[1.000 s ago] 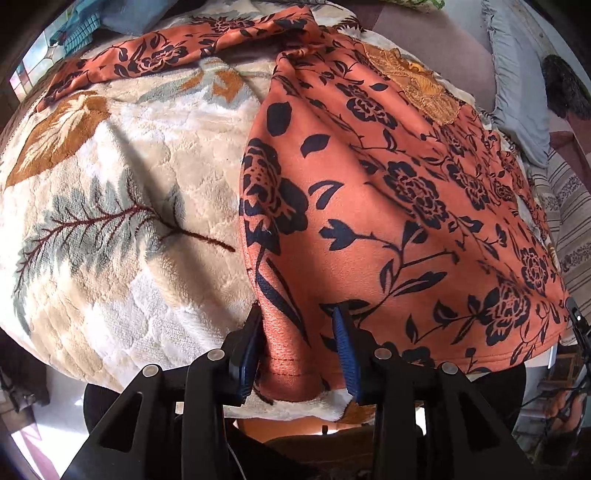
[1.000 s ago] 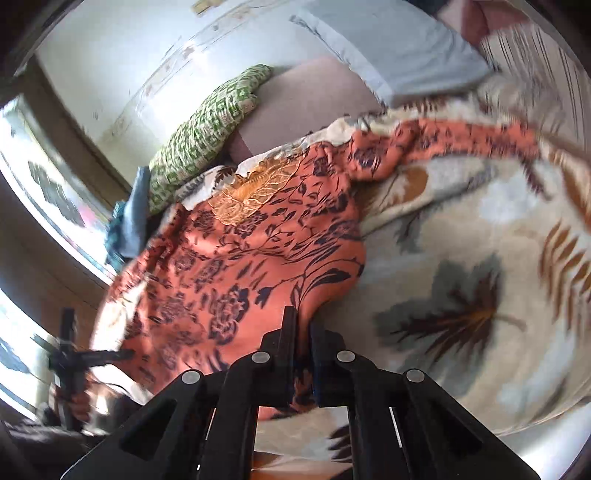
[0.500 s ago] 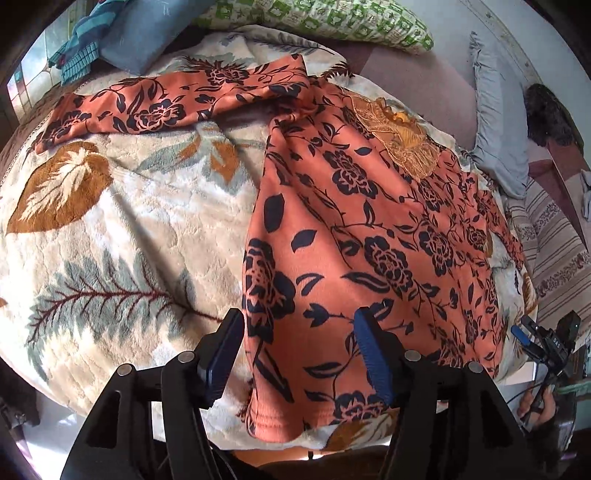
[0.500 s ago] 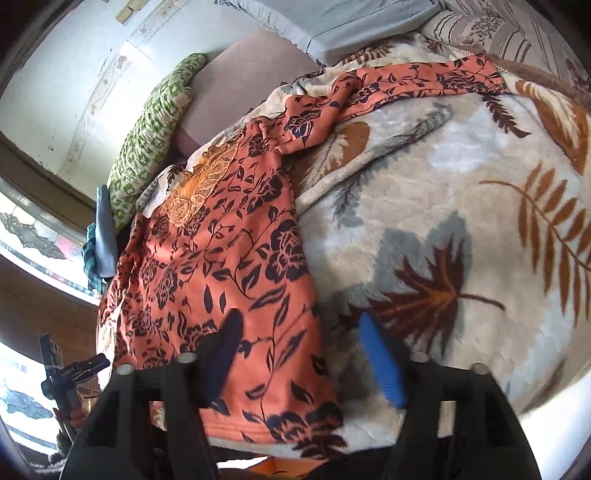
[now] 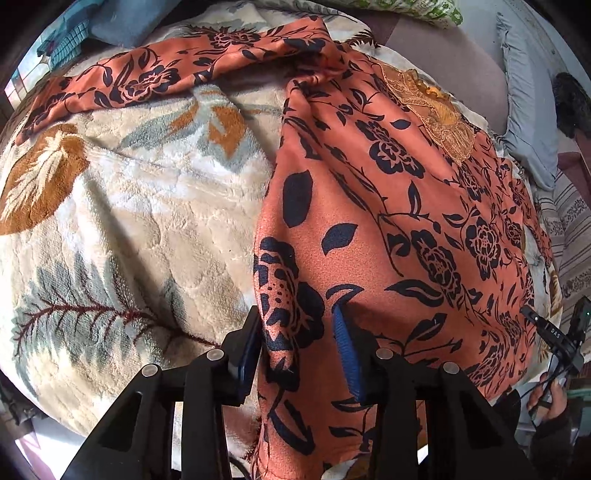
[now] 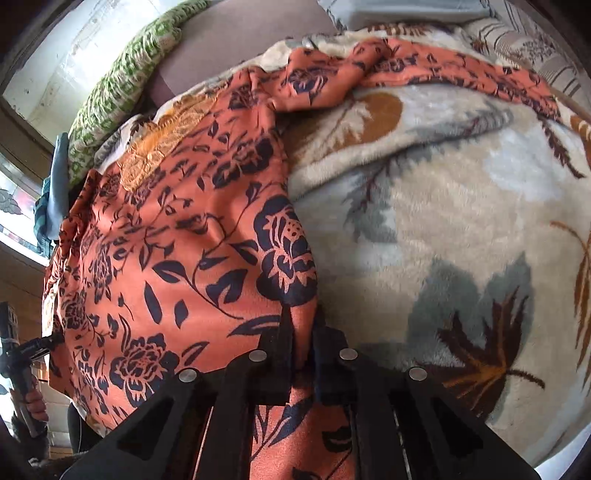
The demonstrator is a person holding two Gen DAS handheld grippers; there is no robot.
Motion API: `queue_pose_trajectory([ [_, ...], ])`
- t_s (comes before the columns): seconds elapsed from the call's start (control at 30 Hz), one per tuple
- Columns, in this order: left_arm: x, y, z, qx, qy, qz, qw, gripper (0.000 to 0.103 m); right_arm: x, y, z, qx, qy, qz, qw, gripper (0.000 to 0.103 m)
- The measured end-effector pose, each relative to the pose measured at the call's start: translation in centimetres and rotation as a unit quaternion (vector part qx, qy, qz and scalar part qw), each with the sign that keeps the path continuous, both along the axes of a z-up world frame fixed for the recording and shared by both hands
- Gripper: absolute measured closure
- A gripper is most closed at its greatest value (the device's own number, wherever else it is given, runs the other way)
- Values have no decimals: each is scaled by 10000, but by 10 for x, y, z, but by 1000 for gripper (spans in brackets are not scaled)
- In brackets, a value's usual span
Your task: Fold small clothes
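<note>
An orange garment with dark blue flowers (image 5: 388,221) lies spread on a plush leaf-print blanket (image 5: 129,221), sleeves stretched out to each side. It has a gold embroidered neckline (image 5: 436,110). My left gripper (image 5: 297,343) has the garment's lower left hem corner between its blue pads, the jaws partly closed around the cloth with a gap on the right side. In the right wrist view the same garment (image 6: 184,240) fills the left half. My right gripper (image 6: 303,332) is shut on the lower right hem corner.
A green-and-white patterned pillow (image 6: 122,81) and a grey pillow (image 5: 528,110) lie at the far end. Blue folded cloth (image 5: 122,18) sits at the far left. A striped cover (image 5: 572,236) is at the right. The blanket (image 6: 461,240) drops off at the near edge.
Half a second ago both grippers were open wide above the hem. Now both have come down onto the hem corners, the right one shut, the left one closing on the cloth.
</note>
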State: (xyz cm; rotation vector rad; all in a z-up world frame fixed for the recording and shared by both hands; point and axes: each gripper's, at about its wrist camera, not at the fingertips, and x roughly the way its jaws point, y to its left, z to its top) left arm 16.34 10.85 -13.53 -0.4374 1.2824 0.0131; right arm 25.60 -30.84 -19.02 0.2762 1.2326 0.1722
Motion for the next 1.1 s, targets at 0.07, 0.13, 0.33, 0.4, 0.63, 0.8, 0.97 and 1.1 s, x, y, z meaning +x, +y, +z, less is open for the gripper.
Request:
queue_pose_trajectory([
  [0.07,-3,10,8,-379,-77,-18,9992,67,0,-3,10,263,-88,-5,9996,87],
  [0.13,0,29,23,-474,-227,83,9986,65,3,-13,23,421,-237,-121,9988,87],
  [0.33,43,96,39,-793,-577,1148,9885,56,41,-70,50,369,-479,-864,9944,76],
  [0.4,62,117,32,-1180,-621,1538,9791,56,57,-99,50,556,-518,-1326,9883,76],
  [0.63,114,130,-9,-1803,-386,2332,9548,55,99,-223,42,1140,-849,-3297,9333,64],
  [0.8,134,123,-28,-1947,-444,2773,9398,47,134,-266,-1,2213,-772,-3955,8881,55],
  [0.97,161,116,-37,-1669,-464,3053,9364,50,164,-265,-41,2713,-722,-4261,8600,53],
  [1.1,182,115,-27,-1170,-428,2977,9465,76,180,-265,-30,2491,-901,-4042,8755,84],
])
